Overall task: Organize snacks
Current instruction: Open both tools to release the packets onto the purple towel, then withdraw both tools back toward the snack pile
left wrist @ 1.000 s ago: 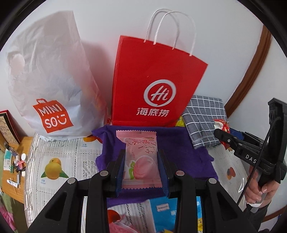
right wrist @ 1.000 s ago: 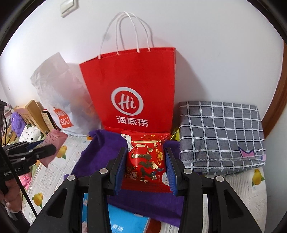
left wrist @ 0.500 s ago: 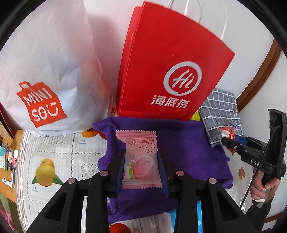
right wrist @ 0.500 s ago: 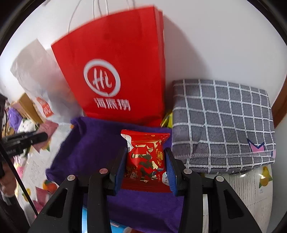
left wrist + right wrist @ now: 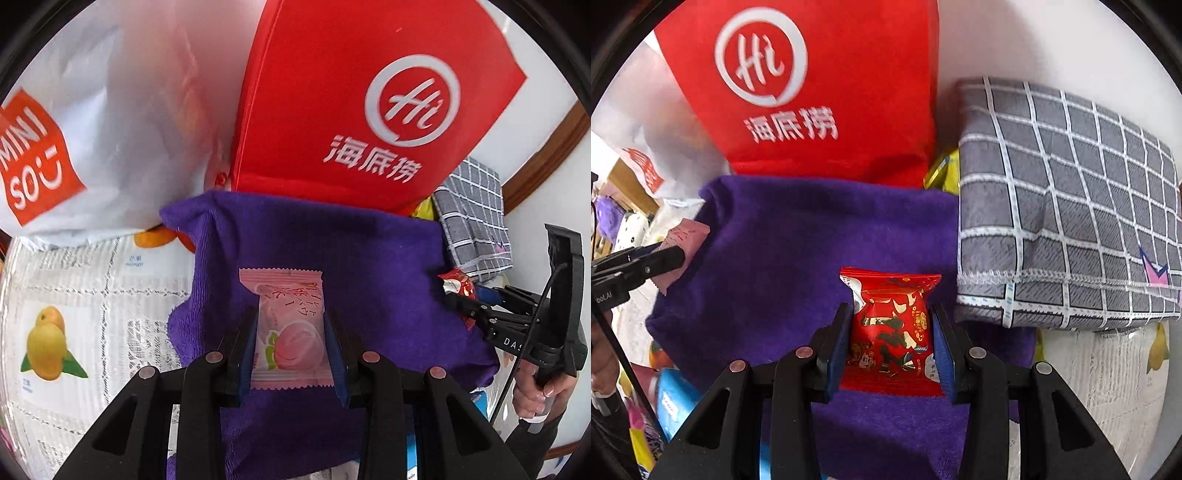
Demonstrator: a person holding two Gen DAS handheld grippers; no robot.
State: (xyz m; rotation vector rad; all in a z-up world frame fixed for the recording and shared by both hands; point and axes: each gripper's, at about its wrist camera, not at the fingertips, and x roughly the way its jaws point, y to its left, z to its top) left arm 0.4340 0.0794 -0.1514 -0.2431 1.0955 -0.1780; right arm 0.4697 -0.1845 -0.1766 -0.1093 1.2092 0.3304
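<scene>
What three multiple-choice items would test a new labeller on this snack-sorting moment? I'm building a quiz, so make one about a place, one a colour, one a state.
1. What lies directly under both held snacks?
A. the purple cloth
B. the grey checked cloth
C. bare wood

2. What colour is the packet in the left gripper?
A. yellow
B. pink
C. blue

3. How does the right gripper stand?
A. wide open and empty
B. shut on nothing
C. shut on the red snack packet

Answers:
1 A: in both wrist views the purple cloth fills the ground behind the packets, in front of the red paper bag.
2 B: the pink snack packet with a peach picture sits between the left pads.
3 C: both blue pads press the red packet's sides.
</scene>
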